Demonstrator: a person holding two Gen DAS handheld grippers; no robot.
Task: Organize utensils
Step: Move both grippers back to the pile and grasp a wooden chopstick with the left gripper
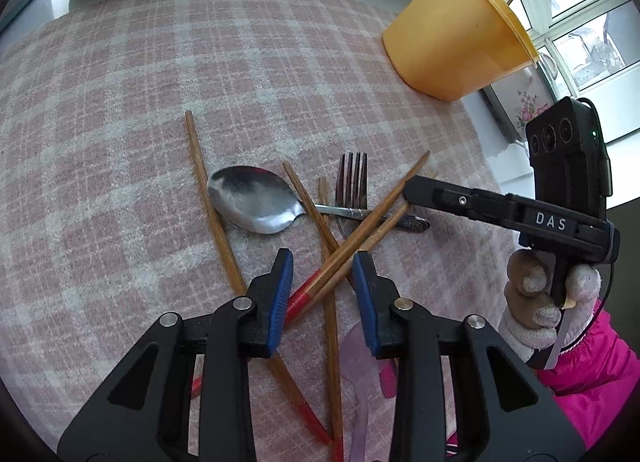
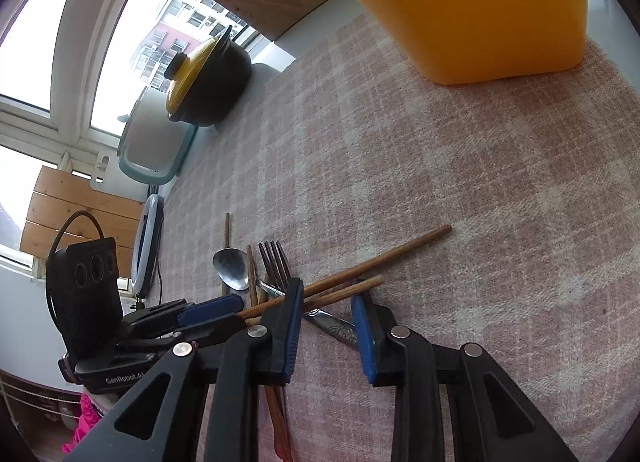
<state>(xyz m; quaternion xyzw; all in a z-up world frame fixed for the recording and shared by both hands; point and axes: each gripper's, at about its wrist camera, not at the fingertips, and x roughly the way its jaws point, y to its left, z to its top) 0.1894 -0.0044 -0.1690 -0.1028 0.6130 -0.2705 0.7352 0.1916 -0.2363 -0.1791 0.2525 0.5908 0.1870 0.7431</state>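
Crossed chopsticks (image 1: 360,230) run diagonal, red ends by left gripper (image 1: 323,262), tips by right gripper (image 2: 326,294). Both grippers part-spread w/ sticks between jaws, not pinching yet afaict. Yellow tub (image 1: 452,42) sits beyond.

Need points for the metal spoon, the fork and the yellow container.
metal spoon (image 1: 252,198): left wrist view, middle of the bowl.
fork (image 1: 352,174): left wrist view, on the tines.
yellow container (image 1: 452,42): left wrist view, on its outer side wall.

we see the spoon (image 1: 256,200) and fork (image 1: 352,182) mid-frame on the cloth (image 1: 200,74), chopsticks (image 1: 360,230) crossed over them. the tub (image 1: 452,38) stands upper right.
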